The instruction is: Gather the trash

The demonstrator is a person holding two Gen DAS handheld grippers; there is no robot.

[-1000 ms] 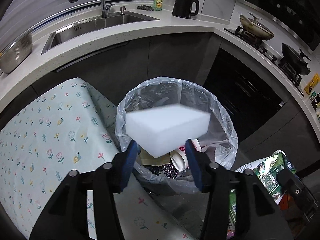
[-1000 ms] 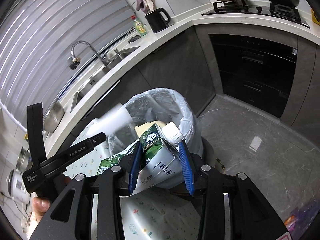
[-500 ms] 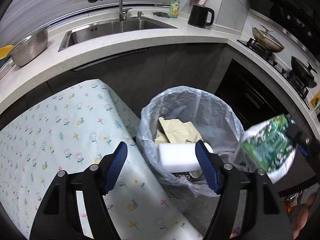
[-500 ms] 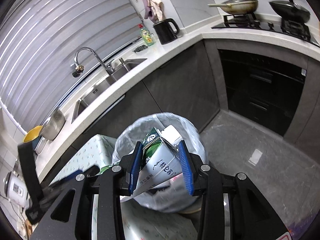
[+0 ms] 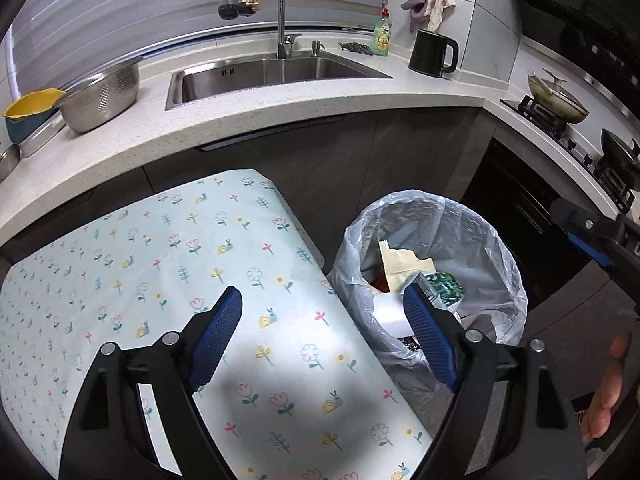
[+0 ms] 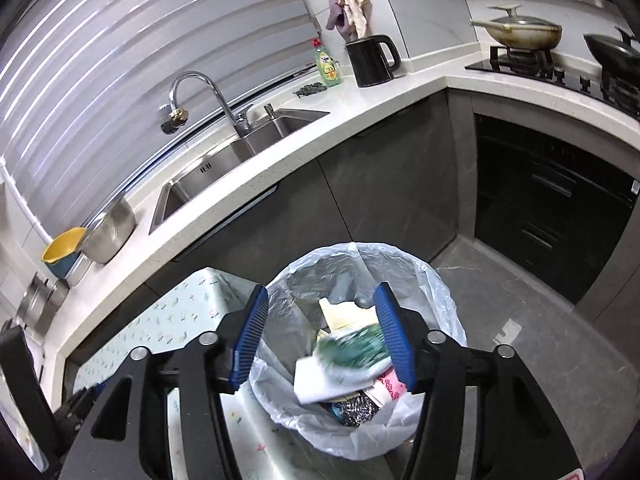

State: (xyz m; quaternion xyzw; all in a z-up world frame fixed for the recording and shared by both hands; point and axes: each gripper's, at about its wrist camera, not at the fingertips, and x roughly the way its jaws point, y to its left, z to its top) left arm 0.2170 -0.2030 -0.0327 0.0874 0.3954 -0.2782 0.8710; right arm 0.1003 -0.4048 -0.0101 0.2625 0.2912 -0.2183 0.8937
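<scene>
A trash bin lined with a clear plastic bag [image 5: 492, 240] [image 6: 440, 292] stands on the floor beside the table. Inside lie a white foam block [image 5: 390, 314] [image 6: 316, 380], a green milk carton [image 5: 442, 286] [image 6: 352, 350], yellowish paper [image 5: 400, 266] and other scraps. My left gripper [image 5: 320, 340] is open and empty over the table's edge, left of the bin. My right gripper [image 6: 320, 336] is open and empty directly above the bin; the carton below it looks blurred.
The table carries a floral cloth [image 5: 160, 264] [image 6: 160, 320]. Behind runs a white counter [image 5: 280, 100] with a sink [image 5: 276, 72], steel colander [image 5: 102, 96], black kettle [image 5: 432, 54] and soap bottle [image 5: 382, 38]. A stove with pans [image 5: 560, 100] is at the right.
The white foam block left my left gripper and fell into the bin. My right gripper opened and the milk carton dropped into the bin. My left gripper moved left over the table.
</scene>
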